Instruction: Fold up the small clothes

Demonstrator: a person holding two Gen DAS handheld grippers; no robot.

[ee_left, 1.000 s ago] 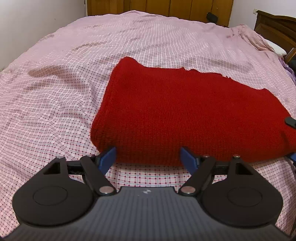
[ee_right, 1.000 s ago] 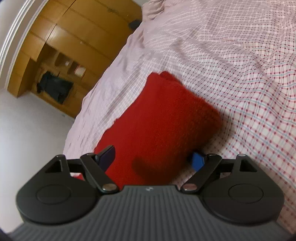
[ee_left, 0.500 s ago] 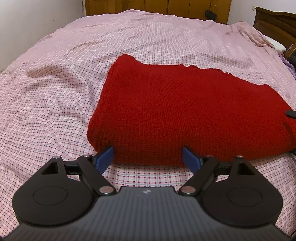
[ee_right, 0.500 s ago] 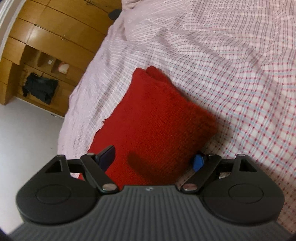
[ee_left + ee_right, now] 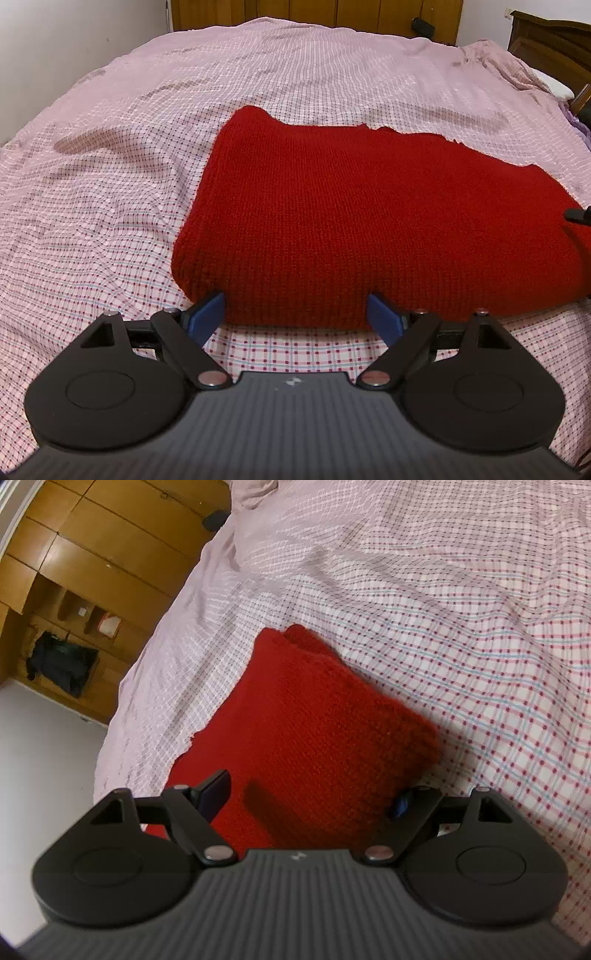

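A red knitted garment [image 5: 369,206] lies folded into a thick rectangle on the pink checked bedsheet [image 5: 110,184]. My left gripper [image 5: 295,314] sits low at its near folded edge. Its blue pads stand wide apart on either side of a stretch of that edge and do not squeeze it. In the right wrist view the same garment [image 5: 314,720] runs away from my right gripper [image 5: 308,797], which stands open over its near end. One finger hovers above the knit and the other is partly hidden behind the garment's corner. A tip of that right gripper's finger [image 5: 578,214] shows at the left wrist view's right edge.
The bedsheet [image 5: 480,627] spreads wrinkled around the garment on all sides. A wooden wardrobe [image 5: 74,572] with a dark garment [image 5: 59,661] hanging on it stands past the bed's edge above a pale floor [image 5: 37,757]. A dark headboard [image 5: 546,40] is at the far right.
My left gripper's jaws have spread a little and the garment's edge sits slightly deeper between them. The right gripper has turned and edged closer over the garment's end.
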